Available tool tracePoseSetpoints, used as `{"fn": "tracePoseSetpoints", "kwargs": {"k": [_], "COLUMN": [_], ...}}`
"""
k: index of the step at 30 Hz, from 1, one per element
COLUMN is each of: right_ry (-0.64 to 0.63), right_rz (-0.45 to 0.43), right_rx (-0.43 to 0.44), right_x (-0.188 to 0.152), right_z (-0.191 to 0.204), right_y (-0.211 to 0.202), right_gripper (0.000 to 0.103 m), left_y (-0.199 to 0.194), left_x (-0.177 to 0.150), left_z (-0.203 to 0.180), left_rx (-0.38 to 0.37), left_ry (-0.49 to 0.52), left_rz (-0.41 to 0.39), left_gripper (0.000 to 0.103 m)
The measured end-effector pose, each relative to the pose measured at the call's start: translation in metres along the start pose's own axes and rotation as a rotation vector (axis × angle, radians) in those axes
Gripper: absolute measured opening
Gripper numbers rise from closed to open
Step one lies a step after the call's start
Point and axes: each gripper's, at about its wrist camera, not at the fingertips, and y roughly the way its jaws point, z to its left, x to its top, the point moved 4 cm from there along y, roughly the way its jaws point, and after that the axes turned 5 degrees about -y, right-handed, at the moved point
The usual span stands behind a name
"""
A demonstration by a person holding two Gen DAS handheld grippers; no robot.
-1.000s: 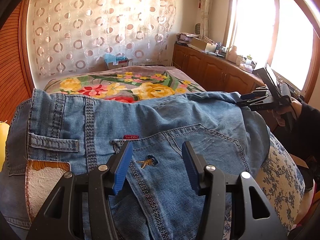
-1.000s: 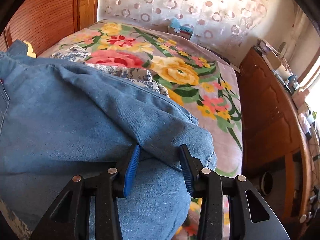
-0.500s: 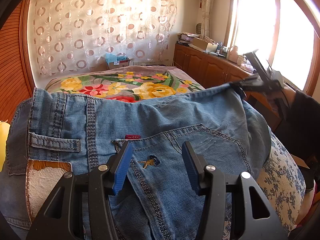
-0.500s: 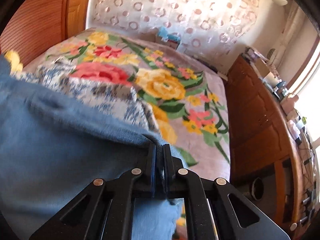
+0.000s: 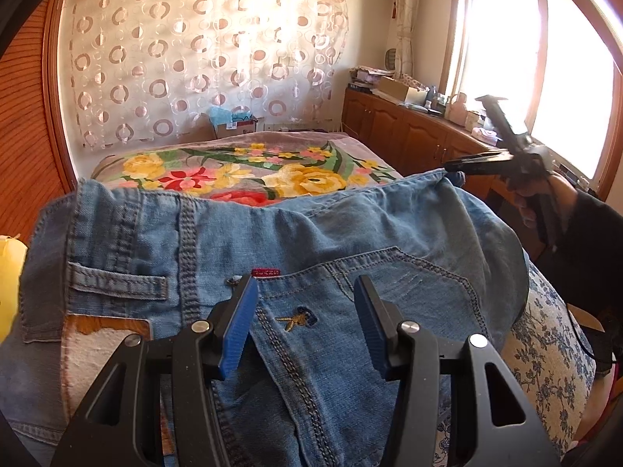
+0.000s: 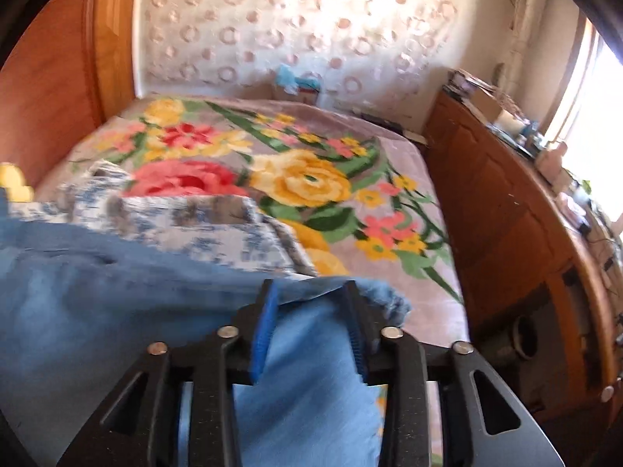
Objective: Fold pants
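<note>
Faded blue denim fills the lower half of both wrist views: the jeans lie bunched on a blue-and-white floral cover at the near end of the bed, seat side up, with a back pocket, a belt loop and a small red tab showing. The left hand-held gripper hovers just over the pocket with its blue-padded jaws apart, nothing caught between them. The right hand-held gripper is at a frayed edge of the jeans at the far right of the pile; its jaws are opening, and a fold of denim sits between the pads, which do not plainly press on it. In the left wrist view that gripper appears at the right edge, held by a hand in a dark sleeve, its tips at the raised corner of the cloth. Beyond lies a bedspread printed with large yellow and red flowers, and wooden cabinets run under the window
</note>
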Motion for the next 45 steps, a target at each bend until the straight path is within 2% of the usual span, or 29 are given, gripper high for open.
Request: {"fn": "tracePoseSetpoints", "kwargs": {"k": [2,6,8,9,10,16,19,20,22,23,28,32,34,36,39,45], "right_ry": [0.000,-0.019,-0.030,-0.038,-0.049,-0.105,-0.151,-0.159,-0.183,-0.196,-0.252,-0.237,-0.238,-0.256,-0.279,-0.197], "right_rz": [-0.019,-0.042,-0.043,-0.044,-0.050,-0.076,-0.088,-0.086,-0.073,-0.067,0.013,0.035,0.049,0.060,0.034,-0.122], "right_rx": [0.089,0.195,0.239,0.255,0.270,0.326,0.300,0.303,0.320,0.317,0.320,0.331,0.323,0.323,0.316,0.292], "right_x": [-0.008,-0.021,-0.025,-0.026,-0.026,-0.010,0.003,0.005,0.011,0.012,0.015,0.016,0.018,0.018,0.020,0.033], "right_z": [0.016,0.051,0.065,0.071,0.072,0.077,0.077,0.077,0.081,0.082,0.085,0.078,0.077,0.080,0.083,0.068], "right_y": [-0.011,-0.020,-0.020,-0.020,-0.020,-0.012,0.000,0.004,0.017,0.019,0.048,0.059,0.062,0.063,0.052,0.017], "right_gripper": [0.040,0.043,0.043,0.043,0.043,0.047,0.048,0.048,0.049,0.049,0.049,0.049,0.040,0.019,0.007,0.004], "left_y": [-0.007,-0.018,-0.026,-0.027,-0.032,-0.032,-0.025,-0.023,-0.017,-0.013,0.000,0.000,-0.003,-0.006,-0.013,-0.039], "left_x": [0.006,0.018,0.027,0.030,0.034,0.049,0.051,0.051,0.050,0.049,0.041,0.036,0.037,0.038,0.040,0.051], "left_z": [0.002,0.012,0.024,0.029,0.036,0.071,0.084,0.089,0.094,0.097,0.100,0.097,0.096,0.094,0.087,0.084], "left_rx": [0.023,0.062,0.095,0.104,0.120,0.203,0.225,0.227,0.226,0.218,0.171,0.175,0.165,0.164,0.162,0.154], "left_ry": [0.008,0.016,0.012,0.007,-0.002,0.004,-0.001,-0.008,-0.014,-0.019,-0.044,-0.027,-0.029,-0.026,-0.013,-0.038], "left_rz": [-0.006,-0.010,-0.021,-0.027,-0.038,-0.015,0.005,0.013,0.030,0.041,0.079,0.074,0.063,0.056,0.030,-0.068], "left_gripper": [0.053,0.054,0.067,0.079,0.081,0.081,0.081,0.079,0.068,0.066,0.037,0.024,0.017,0.013,0.011,0.010]}}
